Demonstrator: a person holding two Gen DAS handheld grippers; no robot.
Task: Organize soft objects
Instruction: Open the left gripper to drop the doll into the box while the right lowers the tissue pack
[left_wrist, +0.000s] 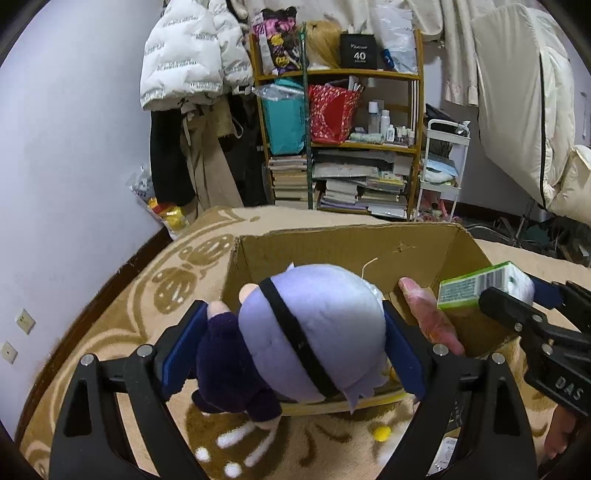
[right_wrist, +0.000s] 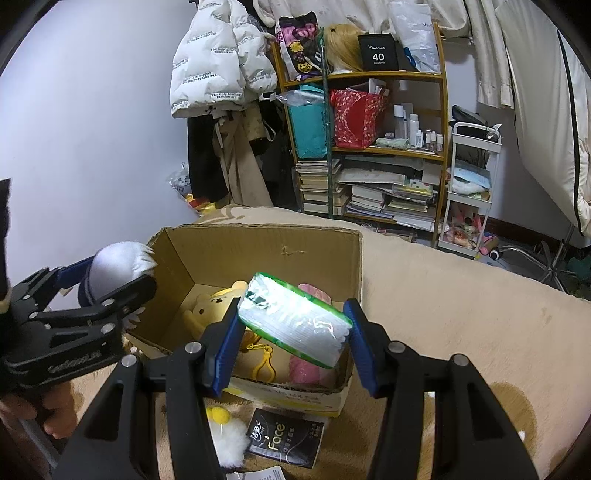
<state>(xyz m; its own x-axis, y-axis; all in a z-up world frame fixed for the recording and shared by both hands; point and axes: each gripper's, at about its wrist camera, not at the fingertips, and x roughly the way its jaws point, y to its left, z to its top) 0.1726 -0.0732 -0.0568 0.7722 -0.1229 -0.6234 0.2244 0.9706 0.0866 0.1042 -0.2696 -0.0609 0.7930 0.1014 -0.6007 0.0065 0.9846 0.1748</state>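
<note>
Left gripper (left_wrist: 295, 343): we found its blue pads set wide against both sides of the plush doll (left_wrist: 314, 332), bearing it by the pale lilac head; dark body hanging to the left.
Right gripper (right_wrist: 291, 339): we found its pads clamped on the ends of the tissue pack (right_wrist: 295, 323), a green-edged wrapped block, tilted.
Doll position: held at the near-left wall of the cardboard box (right_wrist: 258, 243), partly over the opening, clear of the floor of the box.
Pack position: held above the box interior, over its near-right part.
Box contents: a yellow plush bear (right_wrist: 210, 310) and a pink soft item (right_wrist: 314, 295) already lay inside.
Outside the box: a yellow-and-white fluffy toy (right_wrist: 225, 435) and a dark "Face" tissue packet (right_wrist: 284, 439) lay on the carpet (right_wrist: 461, 314) just before the near wall.
Step in hand: we judged this the deposit stage, both loads carried to the box.
Next move: we judged each load needs lowering into free space, then release, with the two grippers kept apart.
</note>
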